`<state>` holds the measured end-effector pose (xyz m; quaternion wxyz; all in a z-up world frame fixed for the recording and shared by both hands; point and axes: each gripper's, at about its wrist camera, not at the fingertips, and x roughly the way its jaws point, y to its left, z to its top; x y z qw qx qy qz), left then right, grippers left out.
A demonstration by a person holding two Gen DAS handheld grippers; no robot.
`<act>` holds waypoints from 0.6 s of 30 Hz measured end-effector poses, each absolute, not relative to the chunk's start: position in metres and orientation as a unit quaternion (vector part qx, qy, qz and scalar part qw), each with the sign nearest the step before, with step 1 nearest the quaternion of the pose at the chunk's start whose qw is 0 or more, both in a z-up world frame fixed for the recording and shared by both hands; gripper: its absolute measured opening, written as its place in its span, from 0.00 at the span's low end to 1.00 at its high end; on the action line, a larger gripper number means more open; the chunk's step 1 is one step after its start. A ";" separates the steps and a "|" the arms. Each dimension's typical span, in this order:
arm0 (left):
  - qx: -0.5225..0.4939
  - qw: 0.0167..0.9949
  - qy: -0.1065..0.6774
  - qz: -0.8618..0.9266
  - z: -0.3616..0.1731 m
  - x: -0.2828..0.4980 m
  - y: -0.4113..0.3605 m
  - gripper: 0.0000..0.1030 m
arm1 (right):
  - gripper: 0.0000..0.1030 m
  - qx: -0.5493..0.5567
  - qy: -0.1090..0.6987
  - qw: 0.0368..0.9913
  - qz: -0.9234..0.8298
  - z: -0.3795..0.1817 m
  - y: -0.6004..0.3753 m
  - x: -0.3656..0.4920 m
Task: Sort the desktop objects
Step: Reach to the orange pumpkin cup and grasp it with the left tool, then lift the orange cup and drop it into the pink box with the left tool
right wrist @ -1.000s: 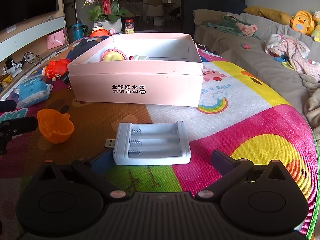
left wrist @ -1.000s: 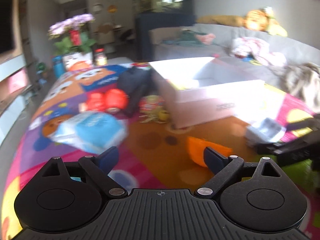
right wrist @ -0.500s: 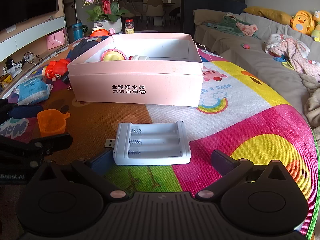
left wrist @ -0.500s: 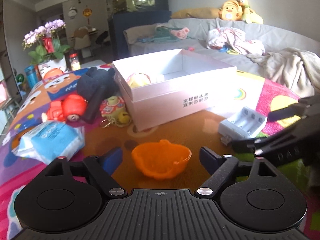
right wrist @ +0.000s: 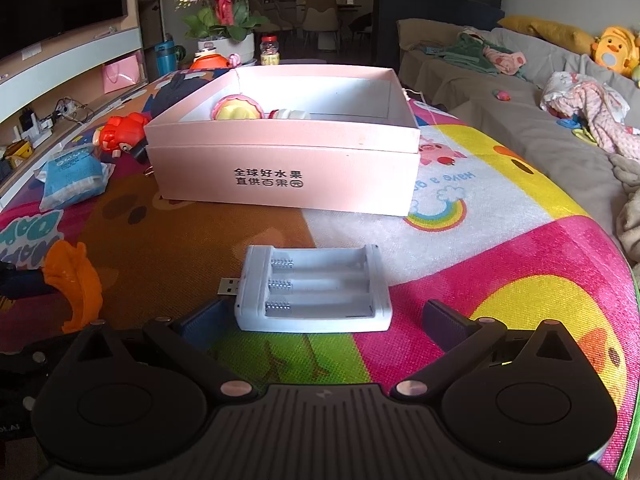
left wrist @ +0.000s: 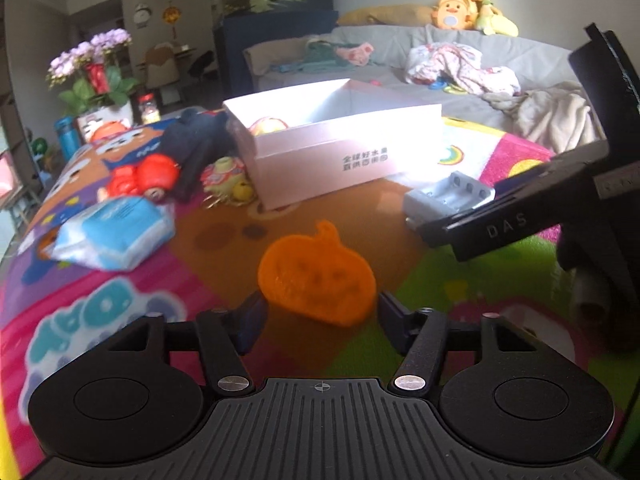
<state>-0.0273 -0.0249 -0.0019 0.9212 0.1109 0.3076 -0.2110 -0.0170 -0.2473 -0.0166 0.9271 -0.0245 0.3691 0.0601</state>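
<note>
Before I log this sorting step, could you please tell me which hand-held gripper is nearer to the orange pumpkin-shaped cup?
Left. The left hand-held gripper has been closing around the orange pumpkin-shaped cup; the right hand-held gripper straddles the white battery holder off to the side.

The left gripper (left wrist: pixel 318 312) tilts downward, its 2 jaws having just been closing, an orange pumpkin-shaped cup (left wrist: pixel 316 276) between them with both pads at its sides. The right gripper (right wrist: pixel 320 320) also angles downward, its 2 jaws spread wide, neither pad pressing on anything
</note>
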 end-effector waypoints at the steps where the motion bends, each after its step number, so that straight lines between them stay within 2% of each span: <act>1: 0.108 0.922 0.308 -0.208 -0.002 -0.029 -0.023 0.76 | 1.00 -0.031 0.368 0.927 0.068 -0.016 -0.245 -0.016; 7: 0.100 0.924 0.312 -0.196 0.000 -0.024 -0.022 0.81 | 0.99 -0.029 0.372 0.924 0.084 -0.015 -0.237 -0.007; 8: 0.100 0.925 0.310 -0.195 0.000 -0.022 -0.023 0.82 | 0.96 -0.029 0.370 0.925 0.086 -0.014 -0.236 -0.009; 9: 0.101 0.926 0.309 -0.191 0.000 -0.019 -0.024 0.82 | 0.89 -0.031 0.368 0.925 0.089 -0.012 -0.236 -0.011; 18: 0.120 0.925 0.297 -0.203 0.005 -0.003 -0.047 0.81 | 0.88 -0.006 0.379 0.921 0.091 0.006 -0.257 -0.036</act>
